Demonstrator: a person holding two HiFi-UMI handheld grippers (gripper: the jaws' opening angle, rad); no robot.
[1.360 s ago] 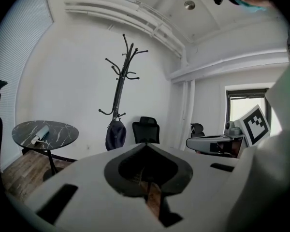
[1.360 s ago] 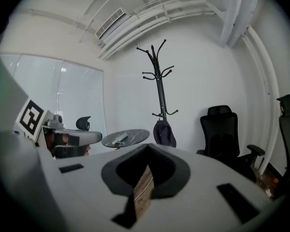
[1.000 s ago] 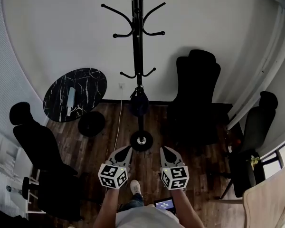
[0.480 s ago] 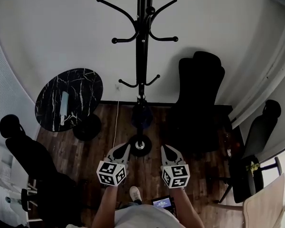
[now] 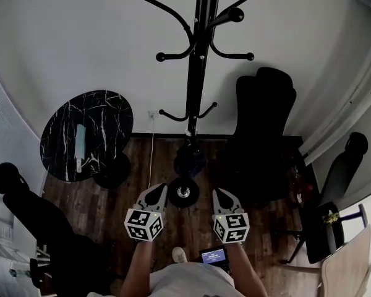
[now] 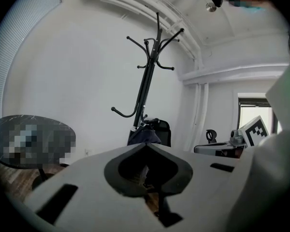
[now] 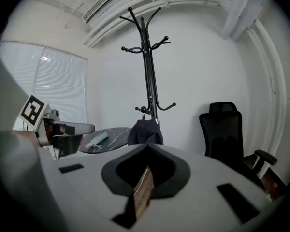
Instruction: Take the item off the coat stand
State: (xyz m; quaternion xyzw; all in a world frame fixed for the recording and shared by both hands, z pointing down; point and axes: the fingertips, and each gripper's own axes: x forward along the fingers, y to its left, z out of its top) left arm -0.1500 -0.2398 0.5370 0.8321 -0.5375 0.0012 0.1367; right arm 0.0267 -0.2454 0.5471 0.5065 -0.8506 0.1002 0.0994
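Dark fabric item hangs low on the coat stand, off one of the lower hooks and just above the round base. It is bunched and hard up against the pole. The upper hooks are bare.

Left gripper: jaws pressed together, nothing between them. It is held near level and aimed at the stand, well short of the item. Right gripper: same, jaws closed tight and empty, just right of the base in the head view, also clear of the item. The two grippers sit side by side, one either side of the pole line, and neither touches the stand.

Surroundings:
- round black marble table left of the stand, against the white wall, with a pale flat object lying on it; what the object is cannot be made out
- tall black office chair right of the stand, close to it
- further dark chairs at far left and far right
- white cable running down from the wall onto the dark wood floor
- small lit screen at the person's waist
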